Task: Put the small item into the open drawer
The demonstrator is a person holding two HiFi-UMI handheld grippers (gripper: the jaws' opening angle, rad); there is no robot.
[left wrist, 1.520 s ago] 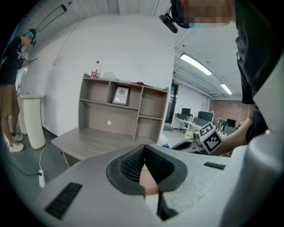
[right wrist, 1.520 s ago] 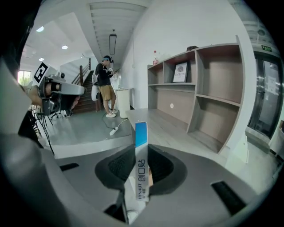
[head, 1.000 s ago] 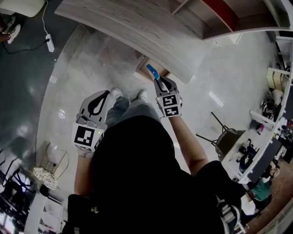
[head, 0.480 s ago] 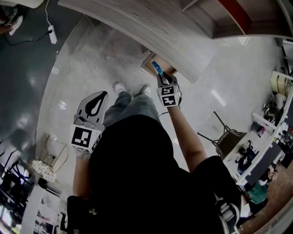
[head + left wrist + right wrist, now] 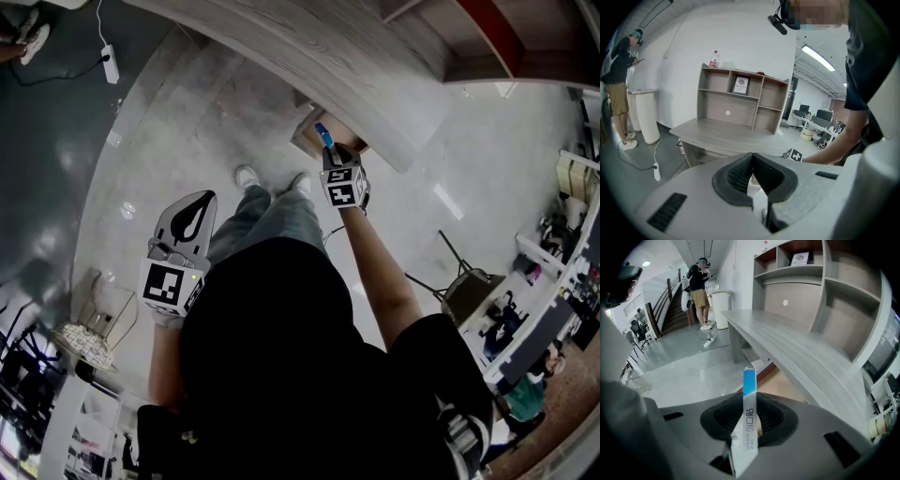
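Note:
A flat white box with a blue end point(image 5: 749, 420) stands upright between the jaws of my right gripper point(image 5: 750, 405), which is shut on it. In the head view that gripper point(image 5: 331, 157) reaches out in front of the person, and the box's blue tip point(image 5: 322, 134) lies just over the open drawer point(image 5: 307, 134) under the grey desk top point(image 5: 309, 52). The right gripper view shows the drawer's pale wood inside point(image 5: 785, 383) straight ahead and below the box. My left gripper point(image 5: 194, 214) hangs at the person's left side, shut and empty, with its tips point(image 5: 752, 157) together.
A shelf unit point(image 5: 740, 101) stands on the desk. A power strip point(image 5: 111, 67) and its cable lie on the floor at the left, and a chair point(image 5: 464, 286) stands at the right. The person's shoes point(image 5: 246, 176) are close to the drawer. People stand by a white bin point(image 5: 723, 308).
My right gripper has carried the box forward, from in front of the desk edge to over the open drawer. The left gripper has hardly moved.

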